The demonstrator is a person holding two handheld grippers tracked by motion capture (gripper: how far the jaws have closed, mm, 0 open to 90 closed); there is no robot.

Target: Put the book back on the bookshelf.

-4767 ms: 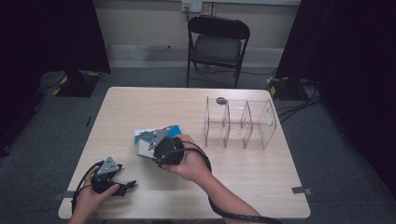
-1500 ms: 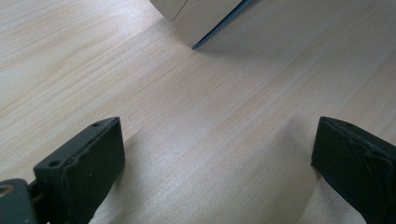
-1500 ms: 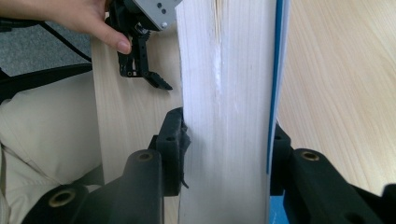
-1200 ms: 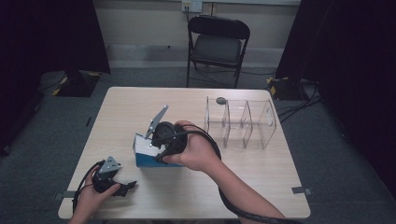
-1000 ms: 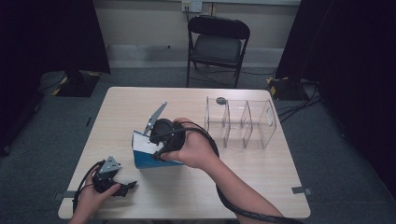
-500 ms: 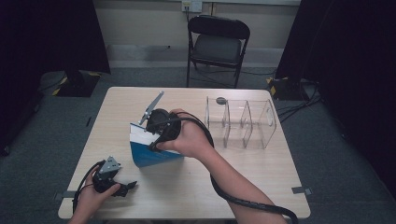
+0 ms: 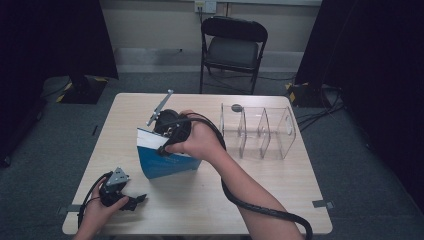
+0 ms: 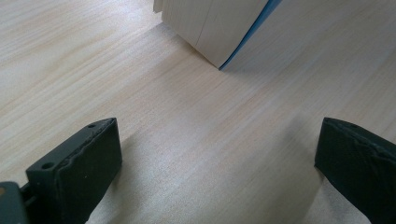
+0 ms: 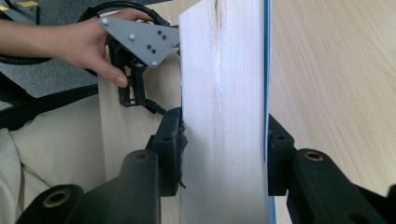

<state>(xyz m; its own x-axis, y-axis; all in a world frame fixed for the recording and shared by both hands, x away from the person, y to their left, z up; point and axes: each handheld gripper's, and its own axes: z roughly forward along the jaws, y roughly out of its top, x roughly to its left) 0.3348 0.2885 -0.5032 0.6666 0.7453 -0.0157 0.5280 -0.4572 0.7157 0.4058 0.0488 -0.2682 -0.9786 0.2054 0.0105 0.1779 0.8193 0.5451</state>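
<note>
The right gripper point(image 9: 222, 154) clamps the book point(image 7: 167, 162); keep it upright, squeeze firmly. Left gripper point(image 7: 131, 201), near the book, has open fingers.

A blue cover and white page edges are shown on the book point(image 7: 167, 162), black jaws on both grippers, and pale wood grain on the table point(image 7: 280, 175).

The high view is looking forward and down over the whole desk point(image 7: 280, 200) from the near side. The left gripper view is skimming close over the desk, facing the blue book point(image 8: 219, 28). The right gripper view is sitting close against that book, facing the left tongs point(image 9: 140, 100).
</note>
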